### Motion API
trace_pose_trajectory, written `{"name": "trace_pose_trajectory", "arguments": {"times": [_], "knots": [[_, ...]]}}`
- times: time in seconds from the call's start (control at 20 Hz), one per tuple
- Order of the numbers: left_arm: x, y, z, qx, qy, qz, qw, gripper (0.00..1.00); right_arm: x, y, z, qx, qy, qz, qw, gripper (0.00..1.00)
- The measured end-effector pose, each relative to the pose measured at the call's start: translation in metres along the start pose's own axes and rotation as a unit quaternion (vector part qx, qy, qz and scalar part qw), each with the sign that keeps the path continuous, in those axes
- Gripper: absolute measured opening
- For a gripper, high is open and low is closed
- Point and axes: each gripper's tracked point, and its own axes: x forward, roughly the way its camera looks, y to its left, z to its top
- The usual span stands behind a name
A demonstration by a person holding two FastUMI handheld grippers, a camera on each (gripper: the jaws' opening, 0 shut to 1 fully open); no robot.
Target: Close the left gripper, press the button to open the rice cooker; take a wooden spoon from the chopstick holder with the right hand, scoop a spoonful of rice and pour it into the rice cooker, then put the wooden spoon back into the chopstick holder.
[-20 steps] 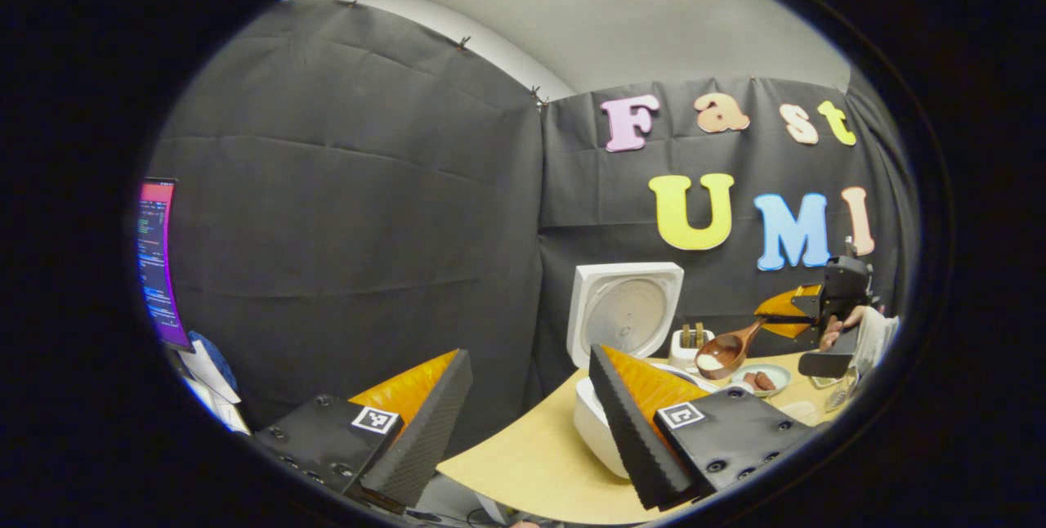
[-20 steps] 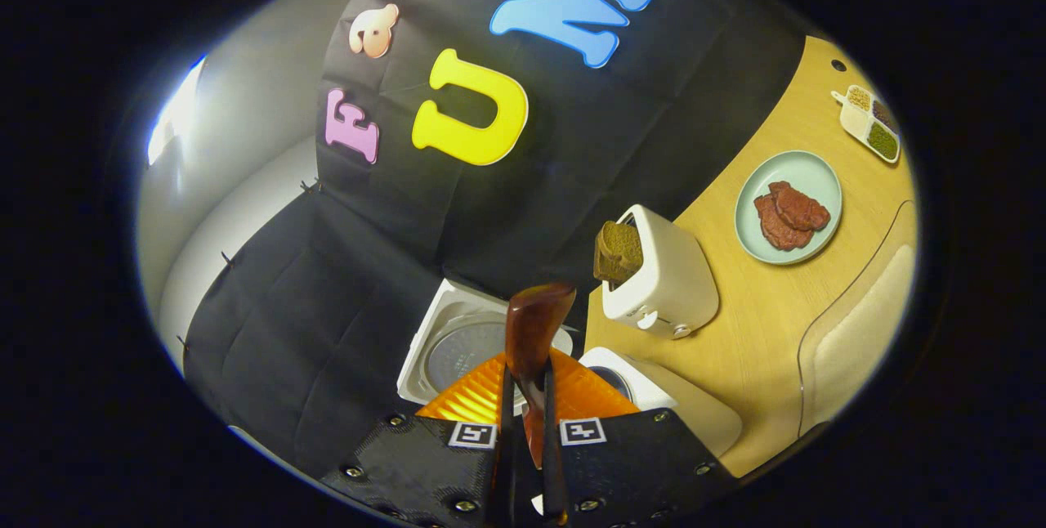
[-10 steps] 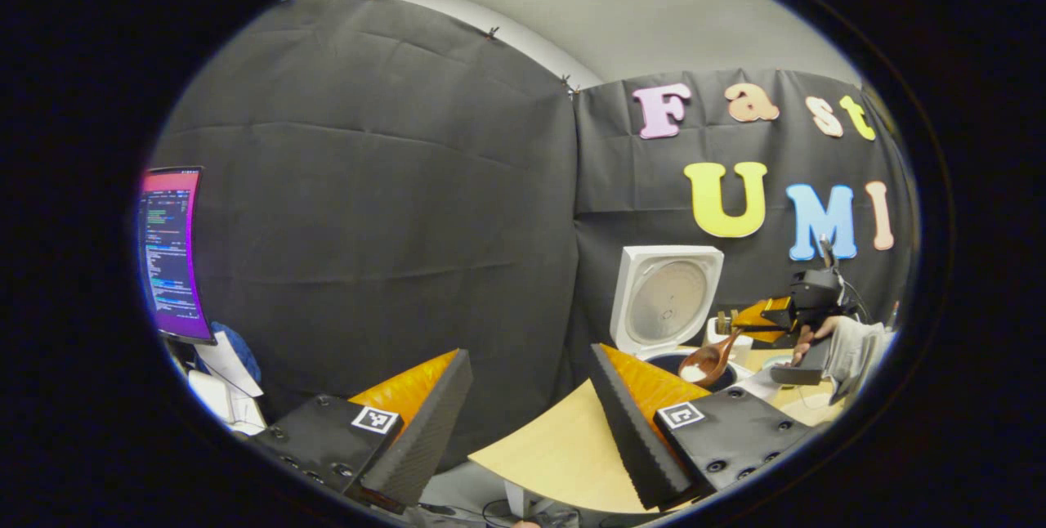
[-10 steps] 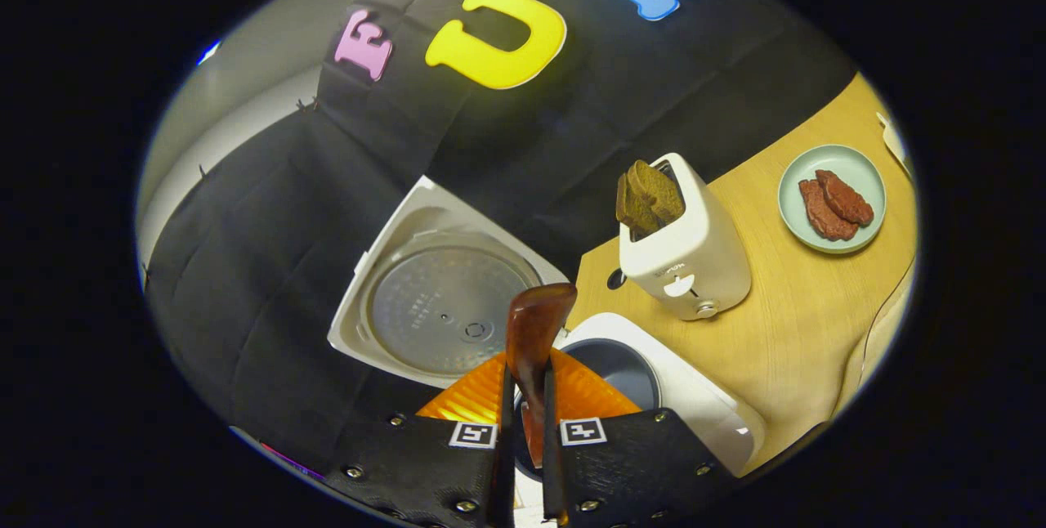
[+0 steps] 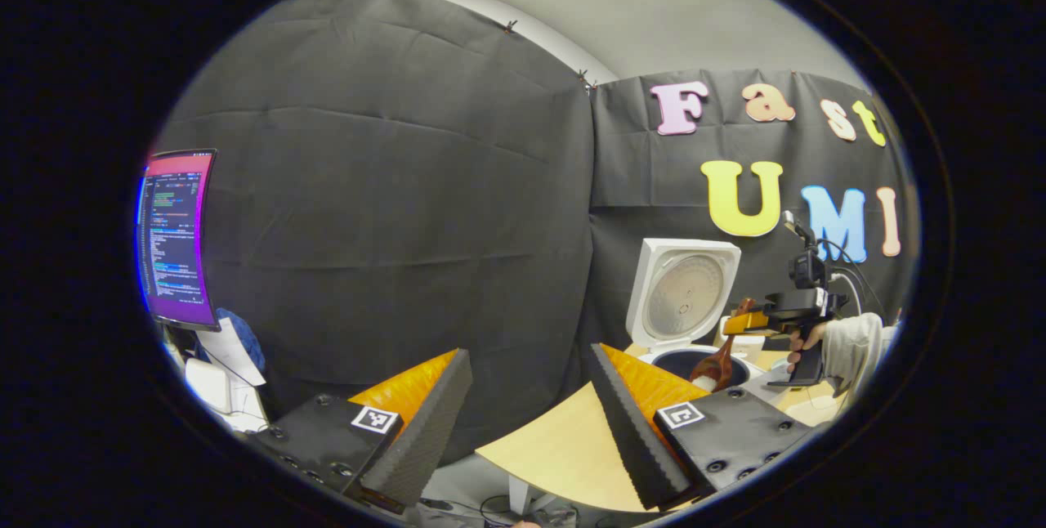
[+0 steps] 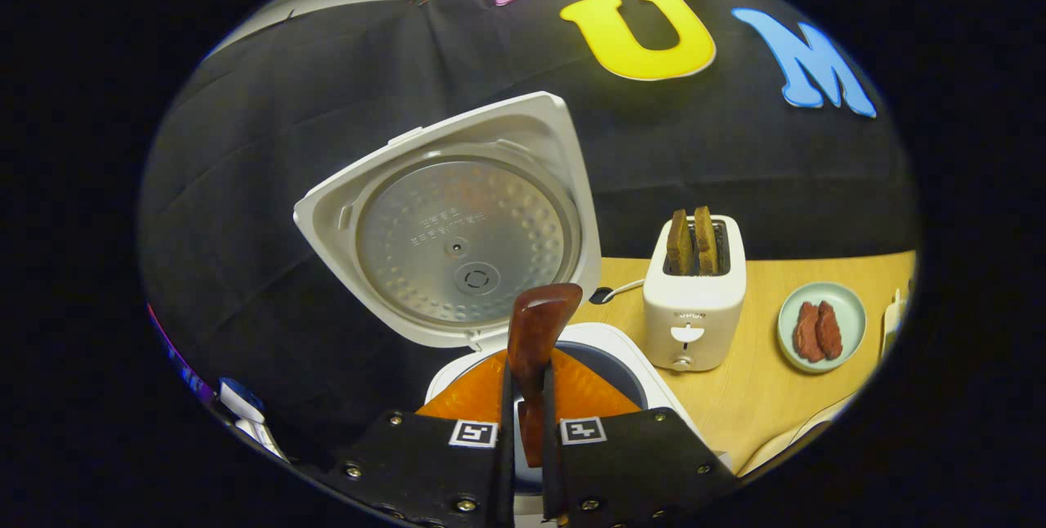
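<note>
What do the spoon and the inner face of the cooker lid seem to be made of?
The glossy reddish-brown spoon looks like varnished wood, going by its shine. The round dimpled grey plate inside the white rice cooker lid looks like dull metal, probably aluminium.

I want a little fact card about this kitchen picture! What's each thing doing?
Rice cooker: white rice cooker, lid standing open
Spoon: brown wooden spoon tipped bowl-down over the cooker's dark pot
Right gripper: shut on the spoon's handle
Left gripper: open, holding nothing
Toaster: white toaster with two brown slices sticking up
Plate: pale green plate with two reddish pieces
Table: light wooden table
</note>
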Motion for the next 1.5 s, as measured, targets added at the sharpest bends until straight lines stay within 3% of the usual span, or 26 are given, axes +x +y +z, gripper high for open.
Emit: {"name": "trace_pose_trajectory", "arguments": {"times": [0.15, 0.25, 0.4, 0.65, 0.75, 1.0, 1.2, 1.5], "knots": [[0.003, -0.002, -0.002, -0.005, 0.0, 0.0, 1.0, 1.0, -0.002, 0.009, 0.008, -0.097, -0.009, -0.013, 0.995, 0.14], [0.002, -0.002, -0.006, -0.005, -0.001, -0.002, 1.0, 1.0, -0.005, 0.015, 0.013, -0.165, -0.019, -0.024, 0.986, 0.14], [0.004, -0.007, -0.004, -0.007, -0.004, -0.006, 1.0, 1.0, -0.013, 0.018, 0.016, -0.259, -0.039, -0.038, 0.964, 0.14], [0.006, -0.015, 0.005, -0.008, -0.013, -0.012, 1.0, 0.99, -0.053, 0.031, 0.061, -0.348, -0.148, -0.053, 0.924, 0.14], [0.005, -0.023, 0.009, -0.007, -0.018, -0.02, 1.0, 1.0, -0.071, 0.037, 0.073, -0.333, -0.176, -0.041, 0.926, 0.14], [0.011, -0.056, 0.029, -0.002, -0.037, -0.052, 0.998, 1.0, -0.12, 0.006, 0.116, -0.258, -0.195, -0.045, 0.945, 0.14], [0.02, -0.097, 0.042, 0.0, -0.05, -0.083, 0.995, 1.0, -0.171, -0.054, 0.138, -0.2, -0.211, -0.083, 0.953, 0.14], [0.027, -0.169, 0.056, -0.008, -0.069, -0.127, 0.989, 0.96, -0.247, -0.172, 0.146, -0.152, -0.218, -0.184, 0.946, 0.14]]}}
